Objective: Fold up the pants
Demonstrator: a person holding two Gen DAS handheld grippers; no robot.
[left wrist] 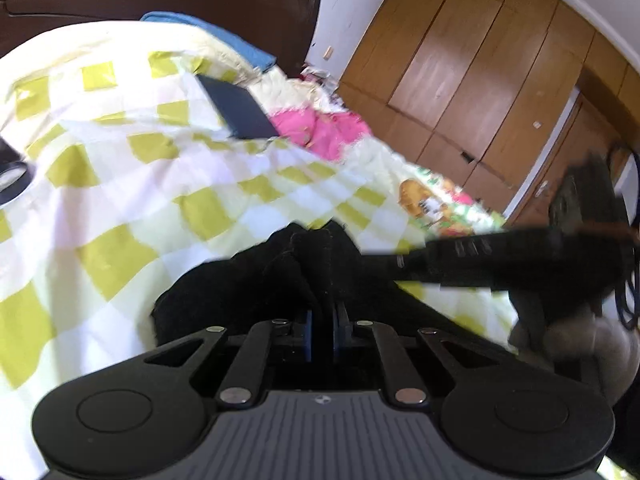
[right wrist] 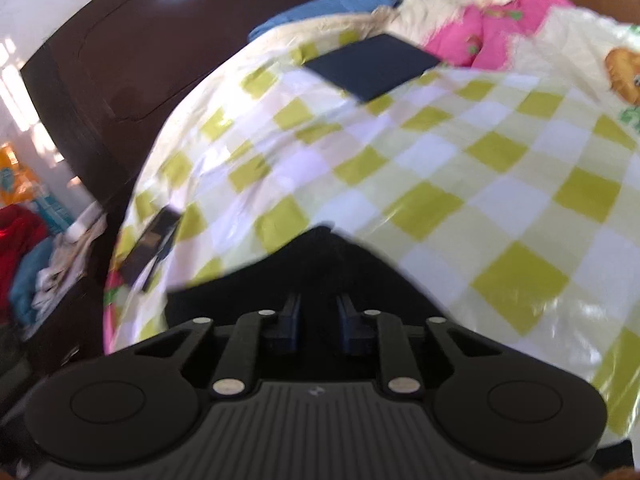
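Note:
The black pants (left wrist: 280, 276) lie bunched on a yellow-and-white checked bedspread (left wrist: 120, 184). My left gripper (left wrist: 323, 320) is shut on a fold of the black pants, with cloth bulging up between the blue pads. In the right wrist view my right gripper (right wrist: 319, 320) is shut on the black pants (right wrist: 320, 264), which spread flat in front of the fingers and cover their tips. The right gripper's body also shows in the left wrist view (left wrist: 520, 260), at the right and blurred.
A folded dark blue garment (left wrist: 236, 108) lies further up the bed, also in the right wrist view (right wrist: 372, 66). Pink bedding (left wrist: 320, 128) and a blue pillow (left wrist: 224, 40) lie beyond it. A dark headboard (right wrist: 120, 60) and wooden wardrobe (left wrist: 480, 72) border the bed. Small dark items (right wrist: 154, 240) lie near the bed's left edge.

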